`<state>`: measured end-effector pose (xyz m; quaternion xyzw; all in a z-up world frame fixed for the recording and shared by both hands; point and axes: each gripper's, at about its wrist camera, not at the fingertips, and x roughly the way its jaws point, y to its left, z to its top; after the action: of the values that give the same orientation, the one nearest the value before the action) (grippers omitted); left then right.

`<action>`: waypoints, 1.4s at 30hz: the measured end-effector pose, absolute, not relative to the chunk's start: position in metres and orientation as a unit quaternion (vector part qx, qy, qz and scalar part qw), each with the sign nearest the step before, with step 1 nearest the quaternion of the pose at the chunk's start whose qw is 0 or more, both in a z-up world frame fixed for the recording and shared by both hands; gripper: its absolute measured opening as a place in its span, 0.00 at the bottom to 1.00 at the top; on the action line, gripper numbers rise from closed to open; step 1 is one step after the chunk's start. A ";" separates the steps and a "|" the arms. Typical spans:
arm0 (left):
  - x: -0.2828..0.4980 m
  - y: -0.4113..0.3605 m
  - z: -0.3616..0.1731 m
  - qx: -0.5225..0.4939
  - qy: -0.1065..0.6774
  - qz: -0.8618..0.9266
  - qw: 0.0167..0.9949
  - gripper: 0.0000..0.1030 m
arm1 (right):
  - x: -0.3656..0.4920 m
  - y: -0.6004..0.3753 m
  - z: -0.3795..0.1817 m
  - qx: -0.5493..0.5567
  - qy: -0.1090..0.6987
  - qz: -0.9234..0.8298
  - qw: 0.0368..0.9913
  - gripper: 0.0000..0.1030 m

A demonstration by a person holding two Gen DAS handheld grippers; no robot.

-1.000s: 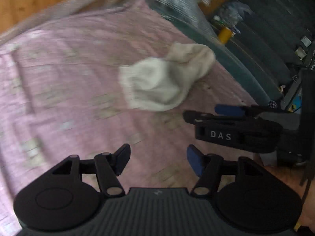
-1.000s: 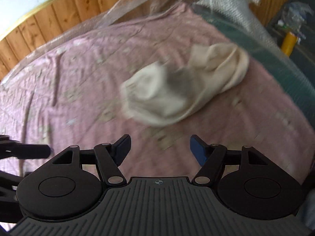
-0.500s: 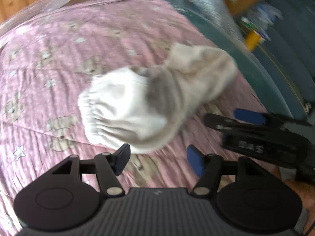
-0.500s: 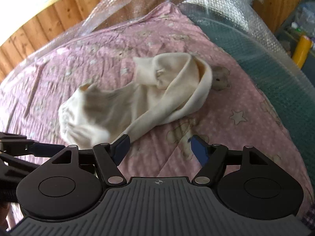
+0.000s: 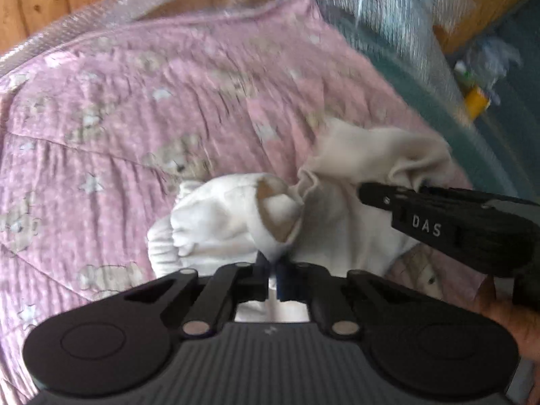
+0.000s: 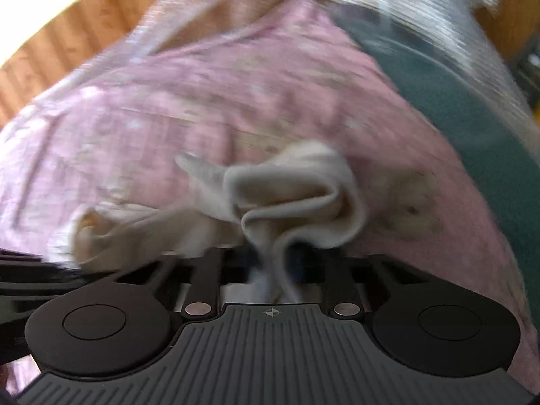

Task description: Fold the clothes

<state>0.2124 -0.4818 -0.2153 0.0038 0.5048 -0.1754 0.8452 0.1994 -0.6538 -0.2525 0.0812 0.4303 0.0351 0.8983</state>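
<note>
A small cream garment (image 5: 337, 202) lies bunched on a pink quilt (image 5: 135, 118) with bear and star prints. My left gripper (image 5: 273, 270) is shut on the near edge of its white elastic-cuffed end (image 5: 209, 222). My right gripper (image 6: 273, 263) is shut on a fold of the garment's other end (image 6: 303, 195); in the left wrist view that right gripper (image 5: 422, 189) comes in from the right with its tips buried in the cloth. The garment (image 6: 141, 229) stretches leftward toward the left gripper's black body (image 6: 30, 270).
Clear bubble wrap (image 6: 422, 27) covers a teal cushion edge (image 6: 472, 128) to the right of the quilt. Wooden panelling (image 6: 50, 54) runs behind. A yellow object (image 5: 476, 101) sits far right. A hand (image 5: 506, 320) holds the right gripper.
Both grippers dropped onto the garment and went from open to shut, the left on the cuffed end, the right on the other end. The cloth is now bunched between them.
</note>
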 end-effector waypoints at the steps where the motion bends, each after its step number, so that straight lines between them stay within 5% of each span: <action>1: 0.211 -0.472 -0.207 -0.001 0.495 -0.171 0.852 0.03 | 0.199 -0.645 -0.241 0.083 0.415 0.047 0.905 0.11; 9: 0.208 -0.328 -0.114 -0.029 0.400 -0.065 0.914 0.03 | 0.232 -0.515 -0.137 0.099 0.321 0.186 0.923 0.11; 12: 0.226 -0.273 -0.119 -0.028 0.445 -0.024 0.895 0.09 | 0.255 -0.454 -0.116 0.091 0.312 0.228 0.918 0.12; 14: 0.233 -0.241 -0.143 -0.041 0.509 0.005 0.860 0.34 | 0.270 -0.414 -0.126 0.056 0.344 0.223 0.910 0.35; 15: 0.227 -0.228 -0.151 -0.045 0.524 0.022 0.850 0.39 | 0.276 -0.394 -0.134 0.034 0.366 0.217 0.904 0.59; 20: 0.166 -0.197 -0.159 -0.043 0.524 0.068 0.848 0.51 | 0.239 -0.348 -0.142 -0.024 0.380 0.233 0.895 0.71; 32: 0.127 -0.190 -0.149 -0.014 0.515 -0.030 0.856 0.56 | 0.154 -0.335 -0.132 -0.004 0.384 0.194 0.903 0.77; 42: 0.210 -0.139 -0.175 -0.106 0.525 0.002 0.845 0.61 | 0.177 -0.345 -0.143 0.038 0.393 0.152 0.906 0.75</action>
<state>0.2097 -0.1394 -0.1745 -0.1061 0.5246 0.0020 0.8447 0.1769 -0.3448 -0.1432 0.0378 0.3932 0.1523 0.9060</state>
